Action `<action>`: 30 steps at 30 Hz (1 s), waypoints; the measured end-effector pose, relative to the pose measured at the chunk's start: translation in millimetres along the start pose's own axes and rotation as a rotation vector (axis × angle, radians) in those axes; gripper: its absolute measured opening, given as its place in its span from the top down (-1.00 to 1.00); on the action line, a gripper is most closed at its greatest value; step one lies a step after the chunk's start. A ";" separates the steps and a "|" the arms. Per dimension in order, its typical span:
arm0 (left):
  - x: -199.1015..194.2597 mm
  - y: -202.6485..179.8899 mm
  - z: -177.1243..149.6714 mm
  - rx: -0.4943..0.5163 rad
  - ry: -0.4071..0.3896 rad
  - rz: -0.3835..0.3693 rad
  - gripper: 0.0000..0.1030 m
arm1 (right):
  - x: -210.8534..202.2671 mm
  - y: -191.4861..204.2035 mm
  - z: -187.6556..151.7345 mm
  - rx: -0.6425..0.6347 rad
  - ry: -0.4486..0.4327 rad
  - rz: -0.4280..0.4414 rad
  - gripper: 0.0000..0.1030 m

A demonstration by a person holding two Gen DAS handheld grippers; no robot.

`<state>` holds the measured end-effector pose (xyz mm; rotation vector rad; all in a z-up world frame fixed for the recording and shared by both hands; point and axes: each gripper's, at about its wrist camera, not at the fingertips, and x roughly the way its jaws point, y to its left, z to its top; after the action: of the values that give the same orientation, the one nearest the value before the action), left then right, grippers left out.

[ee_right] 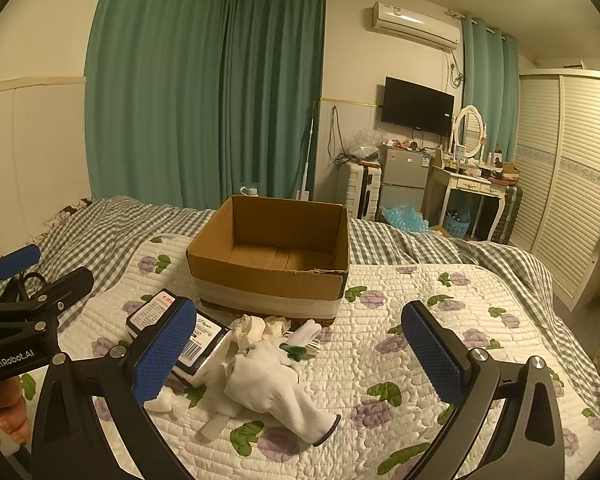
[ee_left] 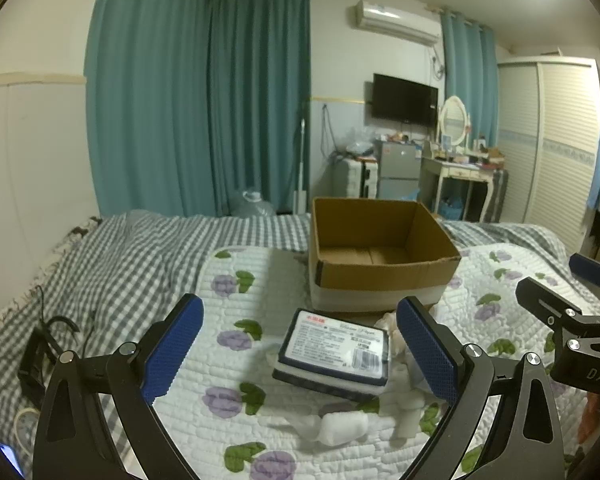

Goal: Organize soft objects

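Note:
An open cardboard box [ee_left: 384, 276] stands on the flowered quilt; it also shows in the right wrist view [ee_right: 270, 280] and looks empty. In front of it lies a pack of tissue paper [ee_left: 334, 350], also in the right wrist view [ee_right: 168, 316]. A white glove [ee_right: 276, 388] and crumpled cream cloths [ee_right: 256, 328] lie beside the pack. A small white rolled cloth [ee_left: 342, 426] lies nearer me. My left gripper [ee_left: 300, 354] is open above the pack. My right gripper [ee_right: 298, 352] is open above the glove.
The flowered quilt [ee_right: 440, 320] covers a bed with a grey checked sheet [ee_left: 100, 264]. A black cable and strap [ee_left: 48, 344] lie at the bed's left. Teal curtains, a fridge, a dressing table and a wardrobe stand beyond the bed.

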<state>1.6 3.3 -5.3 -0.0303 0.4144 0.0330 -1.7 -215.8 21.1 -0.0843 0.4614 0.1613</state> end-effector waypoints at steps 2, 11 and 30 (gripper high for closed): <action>0.0 0.1 0.5 -0.001 0.001 -0.001 -0.92 | 0.3 0.7 0.2 0.000 0.002 -0.001 -1.00; 0.1 -0.1 0.5 -0.001 0.001 0.001 -0.92 | 0.2 1.1 0.8 -0.002 0.004 0.000 -1.00; 0.3 0.8 -0.7 -0.002 0.006 0.001 -0.92 | 0.4 2.4 0.6 -0.006 0.005 0.001 -1.00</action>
<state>1.5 4.1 -6.1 -0.0325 0.4201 0.0347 -1.5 -213.3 21.3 -0.0900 0.4663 0.1631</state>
